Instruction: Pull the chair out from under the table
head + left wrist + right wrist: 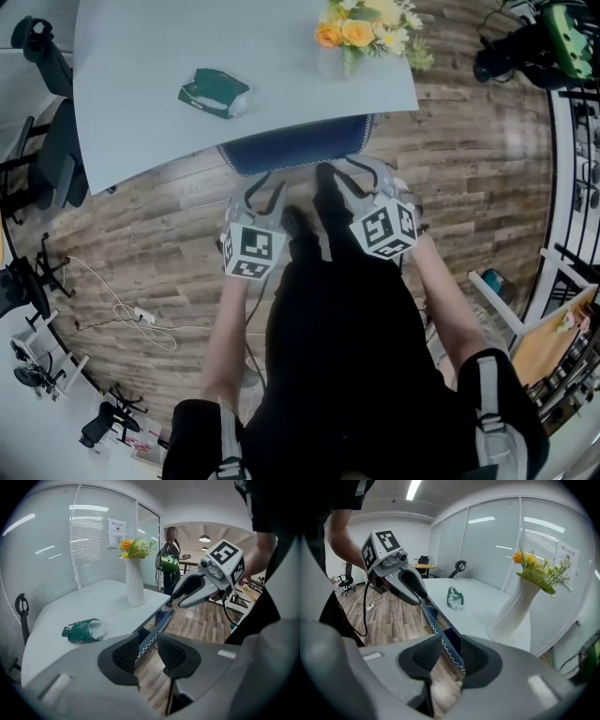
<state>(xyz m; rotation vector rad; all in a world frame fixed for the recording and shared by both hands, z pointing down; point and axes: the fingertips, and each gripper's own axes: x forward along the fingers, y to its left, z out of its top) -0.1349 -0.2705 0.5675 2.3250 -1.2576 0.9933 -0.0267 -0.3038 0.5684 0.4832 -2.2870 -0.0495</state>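
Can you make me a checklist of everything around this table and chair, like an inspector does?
Surface: pale grey tabletop, mostly bare.
Job's things: dark blue padded chair back with white zigzag stitching, standing against the table edge.
Clutter: crumpled green bundle; white vase of orange and yellow flowers.
Grippers: left gripper and right gripper open, chair-back edge between each one's jaws.
Cables: thin white cable on the floor.
Surroundings: wood-plank floor; black office chairs; a person standing.

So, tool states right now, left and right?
Left tool: open, chair back between its jaws.
Right tool: open, chair back between its jaws.
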